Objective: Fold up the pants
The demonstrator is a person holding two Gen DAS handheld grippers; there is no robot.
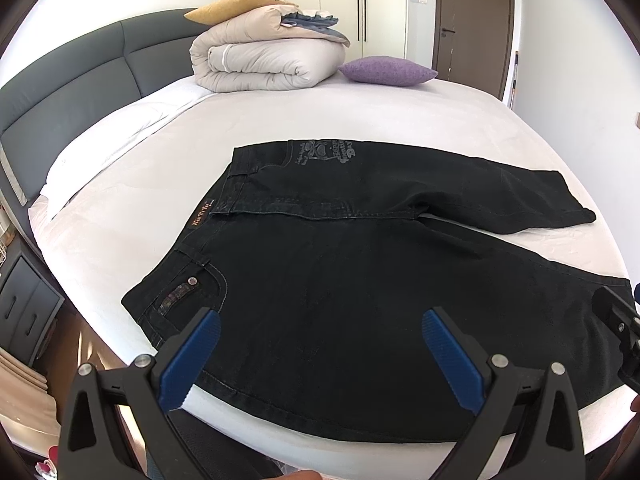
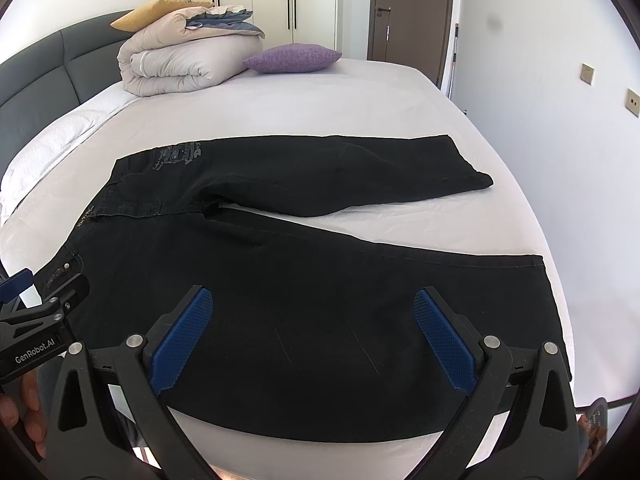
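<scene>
Black jeans (image 1: pixel 340 280) lie flat on the white bed (image 1: pixel 280 120), waistband to the left, both legs spread apart toward the right. They also show in the right wrist view (image 2: pixel 280 280). My left gripper (image 1: pixel 320 332) is open and empty, hovering over the near hip and thigh by the bed's front edge. My right gripper (image 2: pixel 314 312) is open and empty, hovering over the near leg. The right gripper shows at the right edge of the left wrist view (image 1: pixel 620 332); the left gripper shows at the left edge of the right wrist view (image 2: pixel 40 312).
A rolled beige duvet (image 1: pixel 264 60) with a yellow cushion (image 1: pixel 236 6) on top and a purple pillow (image 1: pixel 388 70) sit at the far side of the bed. A grey headboard (image 1: pixel 80 76) runs along the left. A dark nightstand (image 1: pixel 24 304) stands lower left.
</scene>
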